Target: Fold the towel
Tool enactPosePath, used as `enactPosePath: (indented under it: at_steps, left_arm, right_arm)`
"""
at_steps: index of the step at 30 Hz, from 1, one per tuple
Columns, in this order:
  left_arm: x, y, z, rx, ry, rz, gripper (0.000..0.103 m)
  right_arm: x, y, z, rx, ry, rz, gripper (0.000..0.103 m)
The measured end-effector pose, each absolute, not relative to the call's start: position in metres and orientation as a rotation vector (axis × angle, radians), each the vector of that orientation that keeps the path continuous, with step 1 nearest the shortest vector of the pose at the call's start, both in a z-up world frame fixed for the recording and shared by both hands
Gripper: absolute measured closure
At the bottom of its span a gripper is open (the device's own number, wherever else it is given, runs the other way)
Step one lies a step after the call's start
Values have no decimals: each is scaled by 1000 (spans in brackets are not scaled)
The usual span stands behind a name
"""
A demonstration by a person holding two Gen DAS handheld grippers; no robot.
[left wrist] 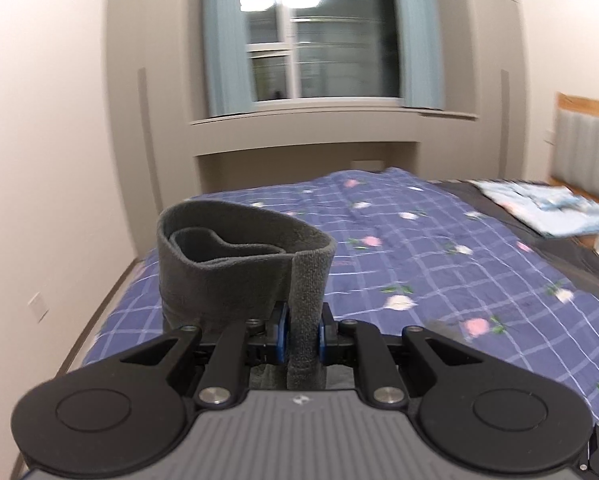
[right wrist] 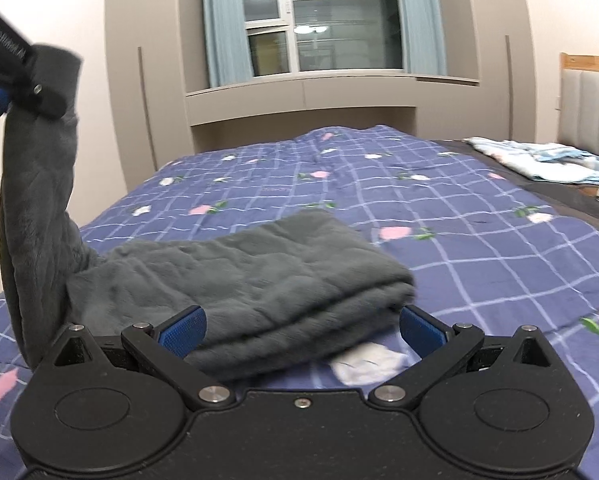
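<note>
Folding towel [right wrist: 259, 276] on bed [right wrist: 439, 216]: bulk lies lower centre, one end lifted upper left. Left tool [left wrist: 302, 334] clamped on that end; right tool [right wrist: 302, 326] apart, straddling stacked edge, not pressing. Next: carry lifted end across, lay flat. Pale cloths [right wrist: 539, 158] far right, well clear.
</note>
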State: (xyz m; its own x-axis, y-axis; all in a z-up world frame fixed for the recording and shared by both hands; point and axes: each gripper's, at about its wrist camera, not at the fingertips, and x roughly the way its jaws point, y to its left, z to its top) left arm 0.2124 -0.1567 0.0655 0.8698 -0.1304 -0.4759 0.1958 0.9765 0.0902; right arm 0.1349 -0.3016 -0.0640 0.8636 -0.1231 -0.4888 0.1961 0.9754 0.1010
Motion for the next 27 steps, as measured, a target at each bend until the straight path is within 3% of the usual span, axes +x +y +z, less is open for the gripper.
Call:
enactPosePath:
  at_steps: [10, 17, 23, 27]
  left_arm:
    - [222, -246, 45, 282, 537, -353, 89]
    - [234, -285, -5, 331, 664, -431, 89]
    - [237, -285, -35, 336, 759, -464, 85]
    - [240, -280, -35, 309, 788, -496, 75]
  right_arm:
    - [97, -337, -81, 279, 500, -290, 0]
    - [82, -358, -95, 439, 494, -309, 0]
    - [85, -362, -101, 474, 516, -313, 0]
    - [87, -362, -103, 480, 526, -316, 0]
